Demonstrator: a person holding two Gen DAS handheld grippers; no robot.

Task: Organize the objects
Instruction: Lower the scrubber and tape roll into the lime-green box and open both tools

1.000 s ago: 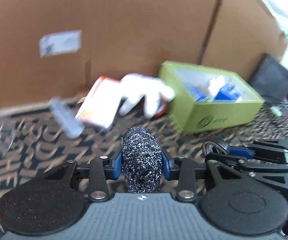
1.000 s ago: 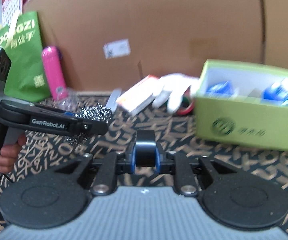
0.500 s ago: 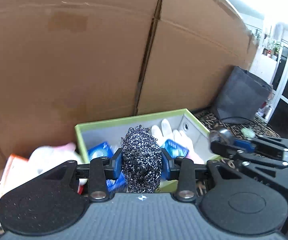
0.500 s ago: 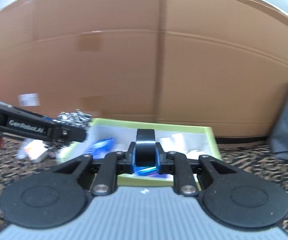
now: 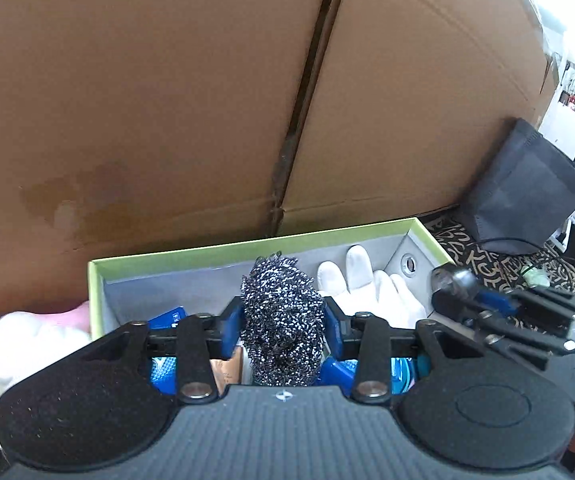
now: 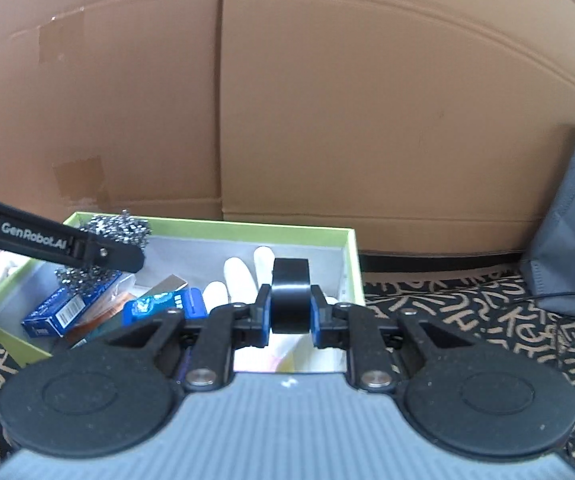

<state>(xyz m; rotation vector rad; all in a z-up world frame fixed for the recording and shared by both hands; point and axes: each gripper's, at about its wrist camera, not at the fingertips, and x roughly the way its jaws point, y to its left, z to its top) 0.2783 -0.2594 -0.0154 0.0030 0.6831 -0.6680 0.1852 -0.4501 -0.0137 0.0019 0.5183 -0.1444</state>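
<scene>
My left gripper [image 5: 283, 320] holds a steel wool scourer [image 5: 283, 320] over the open green box [image 5: 247, 246]. Its jaws are opening, and the blue pads still touch the scourer's sides. In the right wrist view the scourer [image 6: 121, 230] hangs above the box's left end [image 6: 207, 226]. My right gripper [image 6: 290, 314] is shut on a black roll [image 6: 290, 294] above the box's right half. Inside the box lie a white glove [image 6: 243, 276], blue packets [image 6: 63, 312] and other small items. The right gripper [image 5: 459, 284] also shows at the right edge of the left wrist view.
A tall cardboard wall [image 6: 287, 100] stands right behind the box. A dark grey bag [image 6: 571, 232] with a cable sits on the patterned cloth [image 6: 467, 300] to the right. Another white glove [image 5: 27, 340] lies outside the box on its left.
Both grippers have swung right from the littered cloth to above the green box, each still carrying its item. The left jaws stand a little wider around the scourer.
</scene>
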